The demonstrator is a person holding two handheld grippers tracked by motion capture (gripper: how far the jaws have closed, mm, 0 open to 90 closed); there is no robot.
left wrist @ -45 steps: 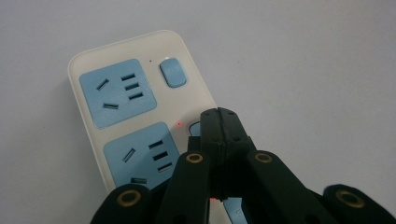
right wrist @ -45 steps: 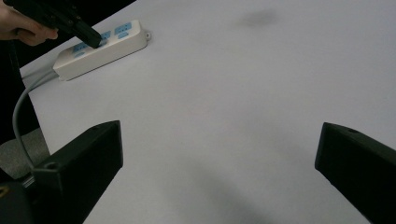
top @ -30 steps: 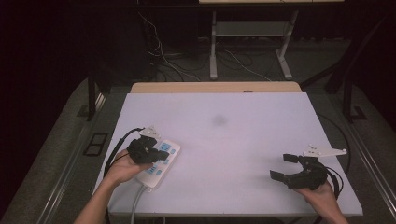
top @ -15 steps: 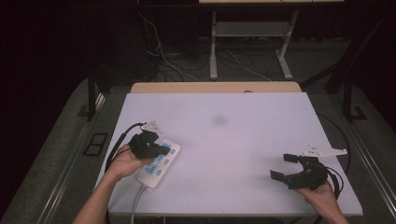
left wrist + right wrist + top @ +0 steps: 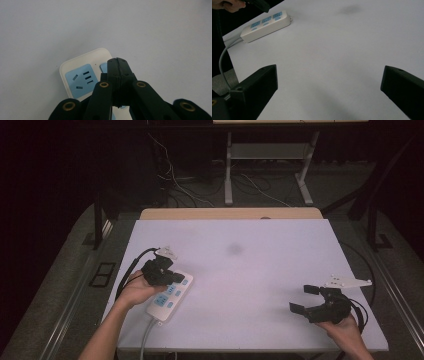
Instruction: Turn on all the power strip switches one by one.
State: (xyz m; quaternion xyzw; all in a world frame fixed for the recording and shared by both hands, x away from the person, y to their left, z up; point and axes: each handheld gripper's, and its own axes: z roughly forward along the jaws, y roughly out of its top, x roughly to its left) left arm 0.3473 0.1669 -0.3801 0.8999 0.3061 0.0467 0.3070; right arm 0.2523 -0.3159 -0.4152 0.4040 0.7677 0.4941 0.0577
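A white power strip (image 5: 172, 296) with blue sockets lies near the table's left front, its grey cable (image 5: 145, 340) running off the front edge. My left gripper (image 5: 161, 270) hovers over the strip's far end, shut with nothing between its jaws. In the left gripper view the closed tips (image 5: 117, 62) sit just above the end socket of the power strip (image 5: 80, 80). My right gripper (image 5: 302, 299) rests at the table's right front, open and holding nothing. Its view shows the gripper (image 5: 329, 75) spread wide over bare tabletop, with the power strip (image 5: 265, 25) far off at upper left.
The white table (image 5: 280, 265) has a faint dark smudge (image 5: 234, 249) near its middle. A tan board (image 5: 230, 213) lines the far edge. Behind it are table legs (image 5: 228, 170) and loose cables (image 5: 175, 175) on the dark floor.
My left gripper has crept a little forward and to the right over the power strip. The right gripper has barely moved.
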